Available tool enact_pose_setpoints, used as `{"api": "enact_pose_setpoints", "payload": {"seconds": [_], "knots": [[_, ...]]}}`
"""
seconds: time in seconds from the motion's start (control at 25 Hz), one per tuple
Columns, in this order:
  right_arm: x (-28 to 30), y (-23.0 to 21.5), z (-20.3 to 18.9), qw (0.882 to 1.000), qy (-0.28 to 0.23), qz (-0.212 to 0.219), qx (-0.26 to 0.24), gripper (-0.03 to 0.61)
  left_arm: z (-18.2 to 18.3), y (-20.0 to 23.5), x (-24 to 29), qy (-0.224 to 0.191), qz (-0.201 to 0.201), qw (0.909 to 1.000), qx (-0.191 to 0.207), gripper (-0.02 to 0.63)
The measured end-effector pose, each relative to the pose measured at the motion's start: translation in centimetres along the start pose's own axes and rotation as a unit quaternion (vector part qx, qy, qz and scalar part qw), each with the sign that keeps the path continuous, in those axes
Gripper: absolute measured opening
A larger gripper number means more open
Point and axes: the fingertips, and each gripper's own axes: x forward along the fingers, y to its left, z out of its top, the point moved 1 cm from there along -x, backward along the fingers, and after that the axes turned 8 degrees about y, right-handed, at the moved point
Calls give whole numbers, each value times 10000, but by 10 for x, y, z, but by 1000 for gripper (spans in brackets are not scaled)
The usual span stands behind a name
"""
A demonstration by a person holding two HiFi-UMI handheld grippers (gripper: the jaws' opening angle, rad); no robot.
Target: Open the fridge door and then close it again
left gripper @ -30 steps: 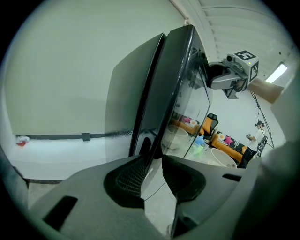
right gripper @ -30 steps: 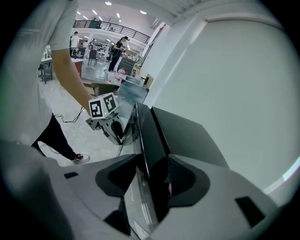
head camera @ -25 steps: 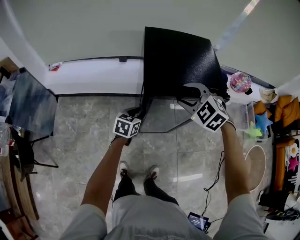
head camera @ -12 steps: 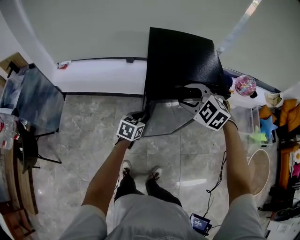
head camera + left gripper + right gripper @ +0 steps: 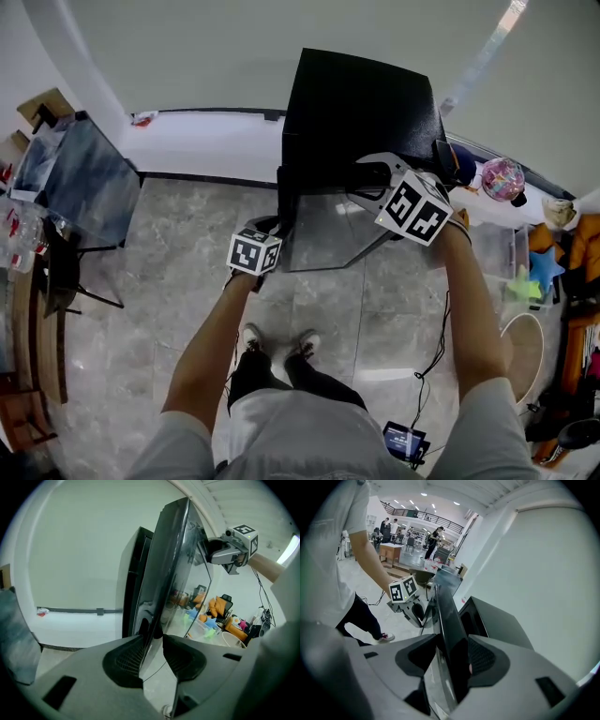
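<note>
A black fridge [image 5: 361, 98] stands against the white wall, its glass-fronted door [image 5: 323, 234] swung partly open toward me. My left gripper [image 5: 279, 227] is shut on the door's free side edge low down; in the left gripper view the door [image 5: 173, 573] runs between the pads of the left gripper [image 5: 152, 641]. My right gripper [image 5: 364, 183] clamps the door's top edge, and its jaws have just closed a little further on it. In the right gripper view the dark door [image 5: 445, 611] fills the gap of the right gripper [image 5: 452, 656], and the left gripper [image 5: 419, 613] shows farther along the door.
A dark glass-topped table [image 5: 80, 183] and a chair stand at the left. Toys, a pink ball [image 5: 503, 178] and orange cushions [image 5: 577, 248] crowd the right. A cable [image 5: 436, 347] trails over the grey tiled floor by my feet [image 5: 277, 342].
Both grippers have shifted slightly with the door, and the head view has drifted. Each gripper keeps its hold on the door.
</note>
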Motion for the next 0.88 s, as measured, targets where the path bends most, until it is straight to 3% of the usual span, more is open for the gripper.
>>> {"api": "enact_pose_setpoints", "payload": {"seconds": [0.64, 0.88], "knots": [[-24, 33, -5, 9962, -533, 289, -632, 210, -33, -47, -20, -40, 660, 9968, -457, 103], [-41, 53, -13, 9922, -631, 621, -880, 212, -53, -81, -31, -119, 958, 9927, -717, 103]]}}
